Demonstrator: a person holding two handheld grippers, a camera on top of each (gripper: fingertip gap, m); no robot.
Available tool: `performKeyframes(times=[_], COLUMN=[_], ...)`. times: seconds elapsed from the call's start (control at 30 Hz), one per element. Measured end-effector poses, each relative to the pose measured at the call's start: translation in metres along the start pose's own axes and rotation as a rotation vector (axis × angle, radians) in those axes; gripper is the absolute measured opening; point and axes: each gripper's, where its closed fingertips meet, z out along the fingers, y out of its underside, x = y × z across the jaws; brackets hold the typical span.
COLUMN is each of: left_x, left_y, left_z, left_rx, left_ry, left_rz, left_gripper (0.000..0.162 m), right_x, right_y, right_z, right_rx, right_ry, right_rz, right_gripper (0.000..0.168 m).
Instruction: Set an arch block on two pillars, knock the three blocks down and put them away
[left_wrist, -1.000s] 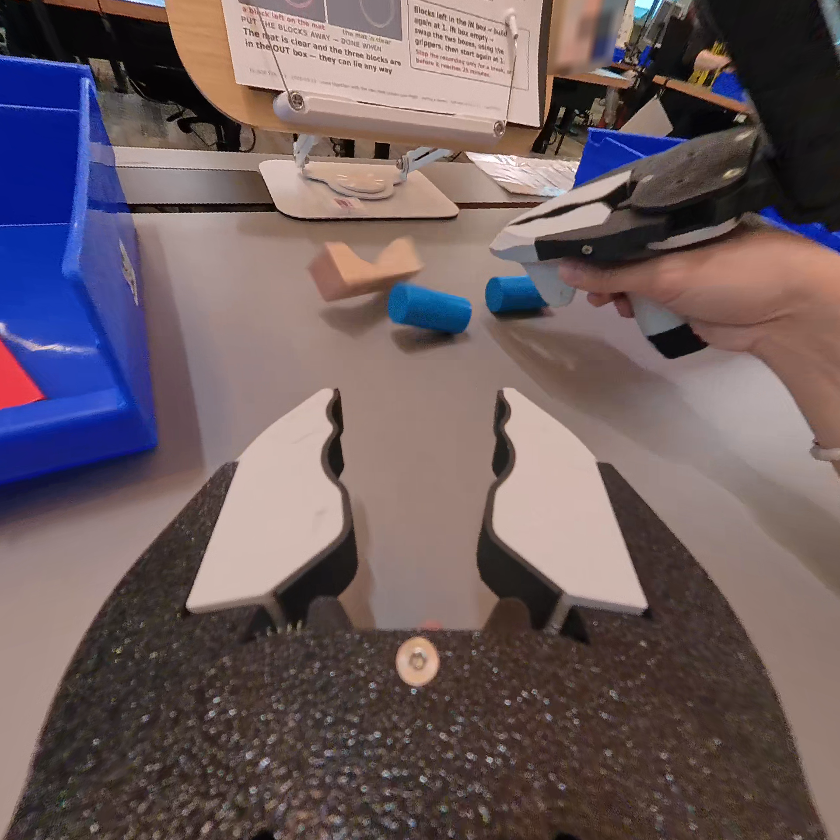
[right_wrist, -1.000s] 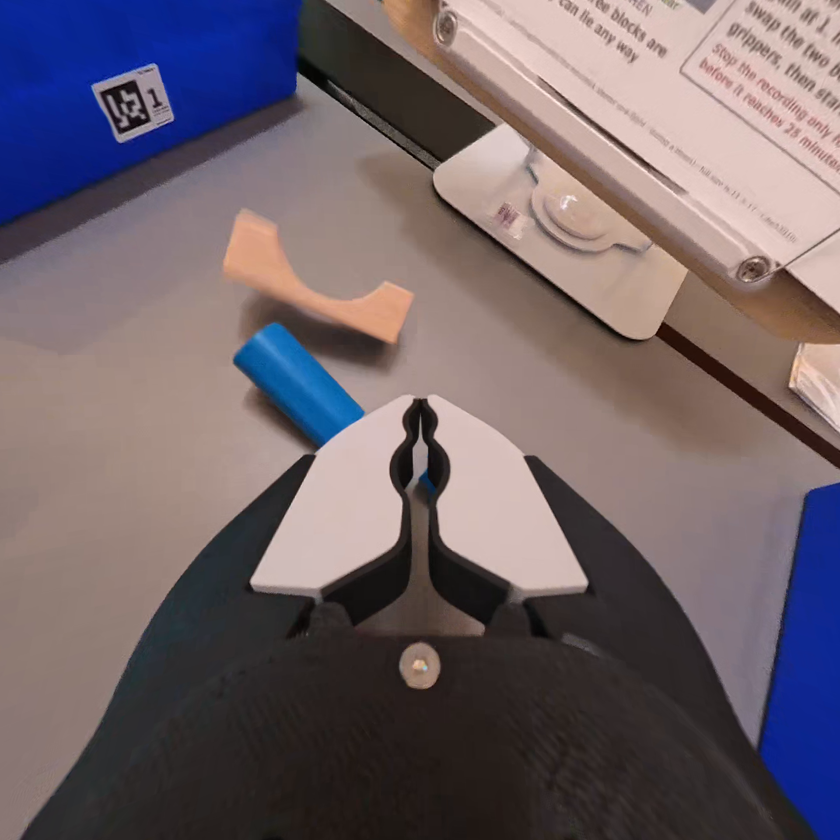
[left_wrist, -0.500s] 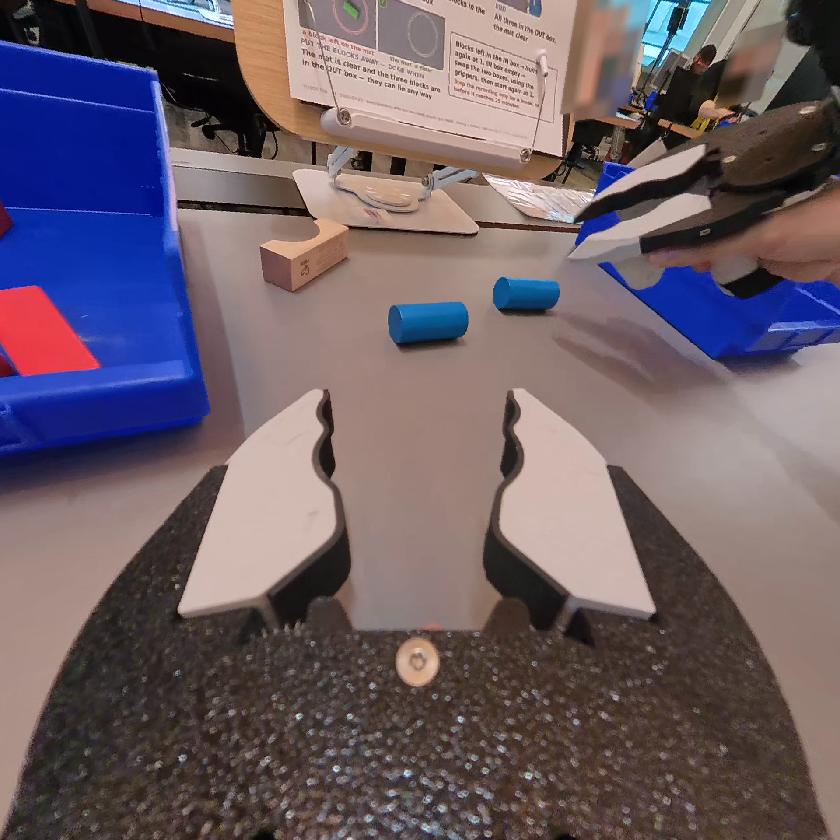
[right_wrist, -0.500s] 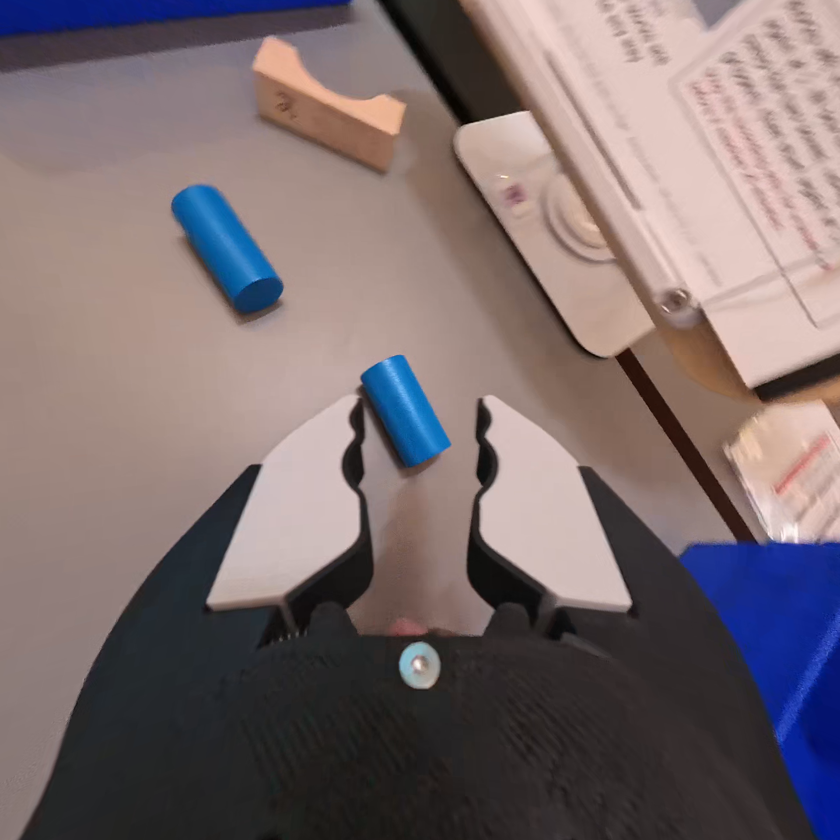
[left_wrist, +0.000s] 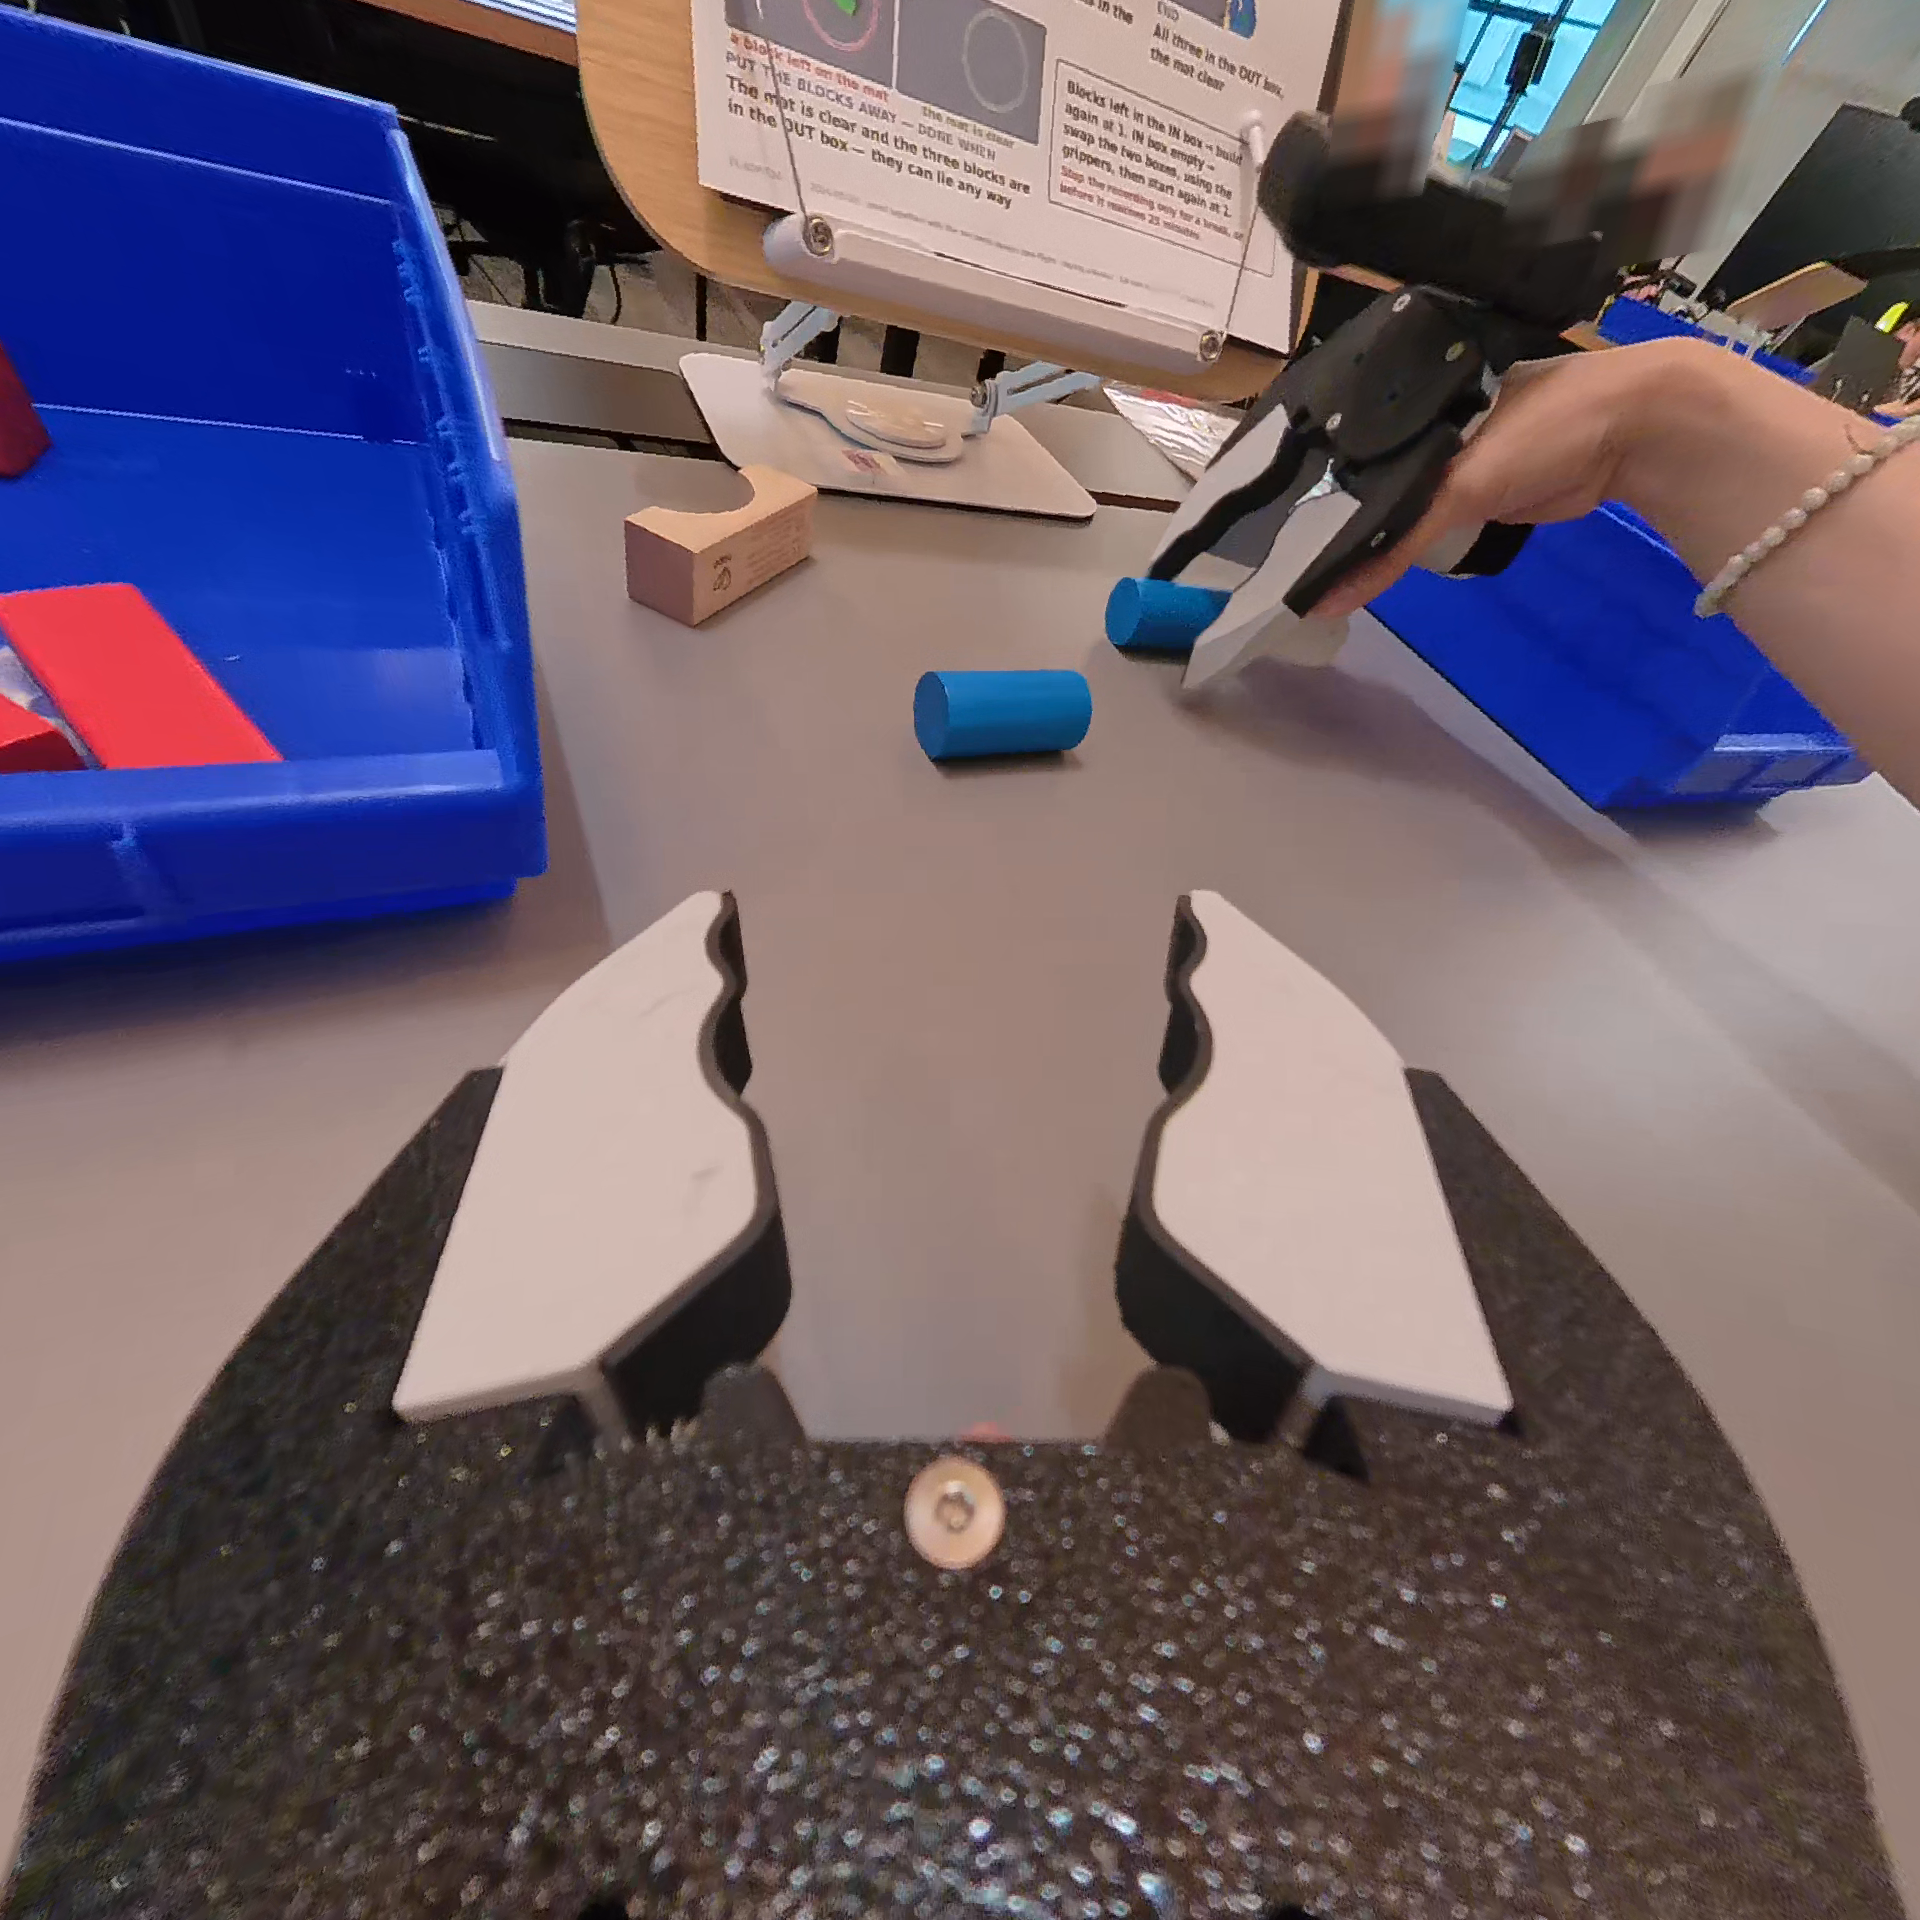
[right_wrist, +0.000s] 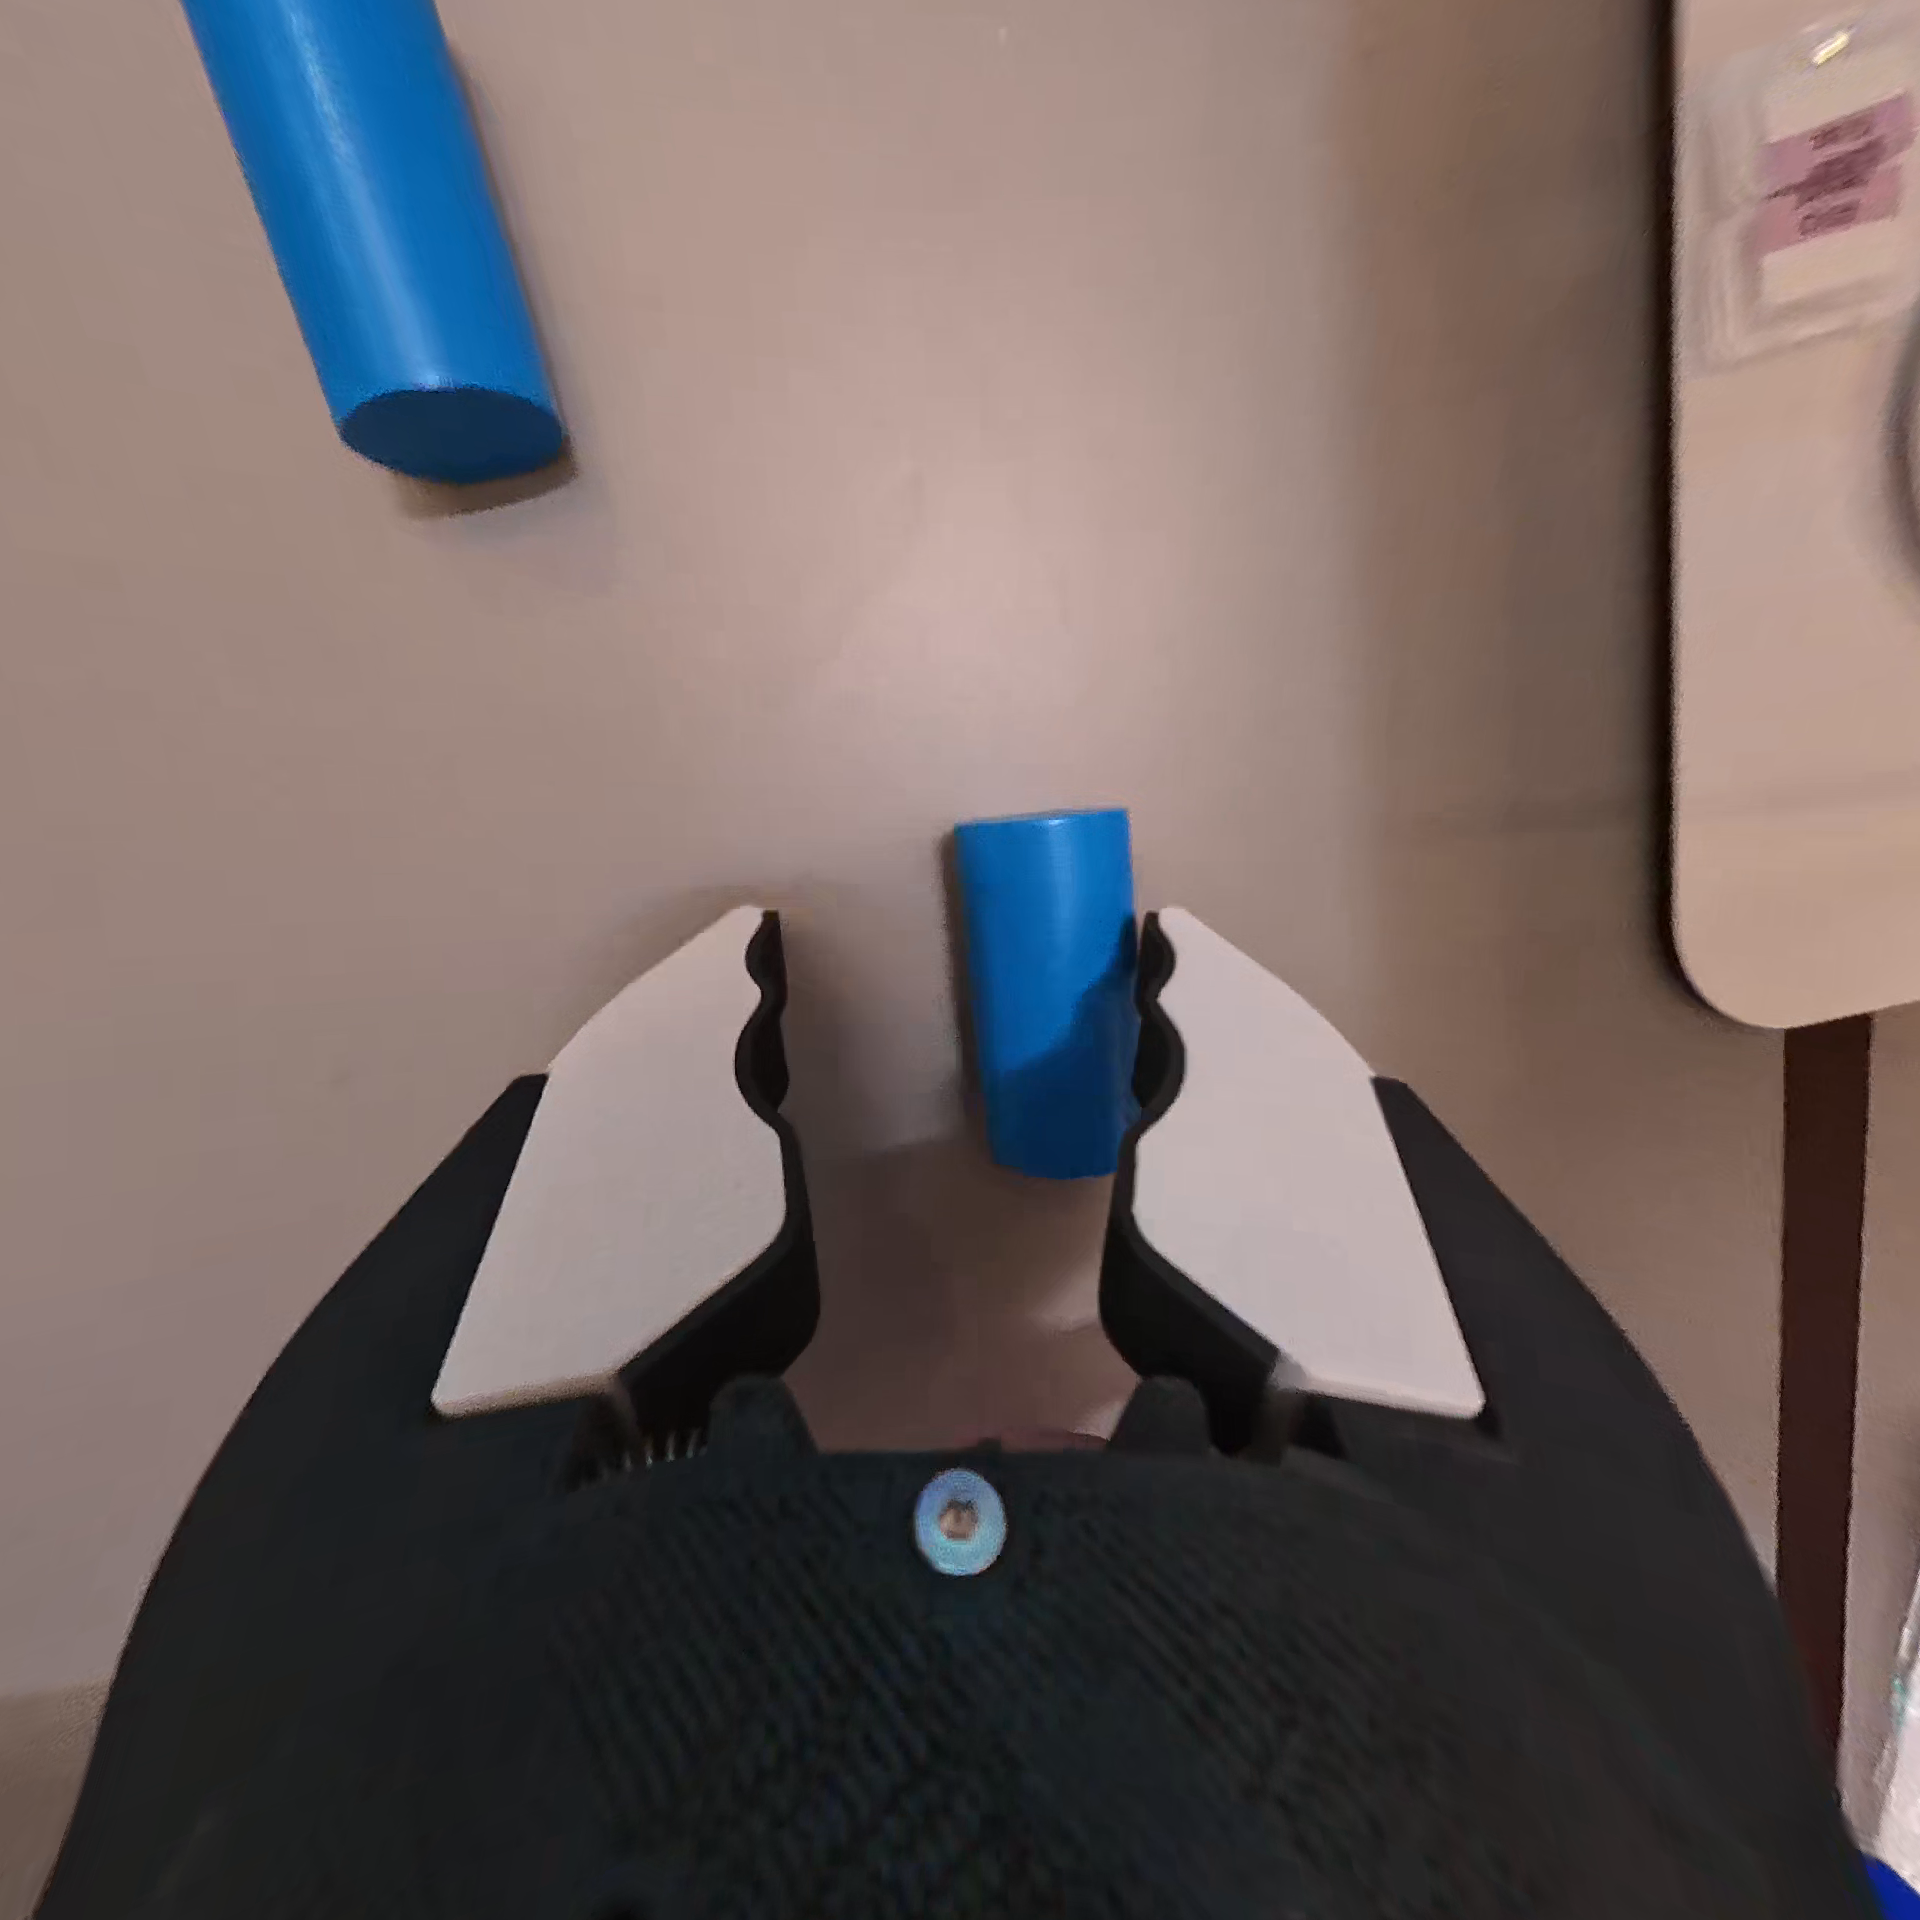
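- I am holding my right gripper (right_wrist: 956, 920) tipped steeply down over the grey counter (right_wrist: 1039, 520), jaws spread wide and gripping nothing.
- The short blue cylinder (right_wrist: 1044, 987) is lying on its side between my right fingers (right_wrist: 665, 1132), hard against or just beside the right-hand one and well apart from the left-hand one. I judge I am straddling it off-centre.
- Its long axis is running forward along my fingers, one flat end toward my palm and the other pointing away past the fingertips.
- Ahead and to the left of that gripper, the longer blue cylinder (right_wrist: 384, 239) is also lying on its side, apart from the short one, its flat end (right_wrist: 447, 431) facing back toward me and its axis slanting away to the upper left.
- To the right of that gripper, a pale stand base (right_wrist: 1787, 727) is sitting on the counter.
- I am holding my left gripper (left_wrist: 956, 904) low and level over bare counter, jaws wide apart and empty, nearest to the longer cylinder ahead but well short of it.
- From there, a notched wooden block (left_wrist: 717, 545) is lying farther ahead to the left, cut-out facing up.
- A blue bin (left_wrist: 312, 821) with red blocks (left_wrist: 125, 675) inside is sitting to the left, and another blue bin (left_wrist: 1621, 675) is far right, under my right hand (left_wrist: 1621, 447).
- A sheet holder (left_wrist: 987, 156) is standing on the stand base behind everything.
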Motion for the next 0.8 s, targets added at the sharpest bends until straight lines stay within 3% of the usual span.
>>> performKeyframes(times=[0.03, 0.17, 0.23, 0.5, 0.57, 0.7, 0.8], left_x=[-0.001, -0.003, 0.0, 0.011, 0.012, 0.018, 0.02], left_y=[0.0, -0.001, -0.001, 0.001, 0.001, -0.006, -0.014], left_z=[0.0, 0.002, 0.004, 0.011, 0.01, 0.004, -0.002], left_rx=[0.001, -0.006, -0.006, -0.013, -0.011, 0.013, 0.032], left_ry=[0.001, 0.004, 0.015, 0.042, 0.046, 0.076, 0.082], left_rz=[-0.005, -0.007, -0.014, -0.02, -0.018, -0.058, -0.054], left_gripper=[0.077, 0.077, 0.078, 0.078, 0.078, 0.078, 0.078], right_x=[0.0, -0.004, -0.013, -0.021, -0.025, -0.026, -0.004], right_y=[0.004, 0.011, 0.011, 0.018, 0.008, -0.028, -0.013], right_z=[0.002, 0.002, 0.002, -0.009, -0.03, -0.109, -0.176], right_rx=[-0.029, -0.086, -0.094, -0.173, -0.111, 0.209, 0.285], right_ry=[0.002, -0.027, -0.083, -0.02, -0.016, -0.038, 0.106], right_rz=[-0.017, -0.052, -0.076, -0.125, -0.083, 0.102, 0.231], right_gripper=[0.066, 0.053, 0.034, 0.033, 0.033, 0.033, 0.033])
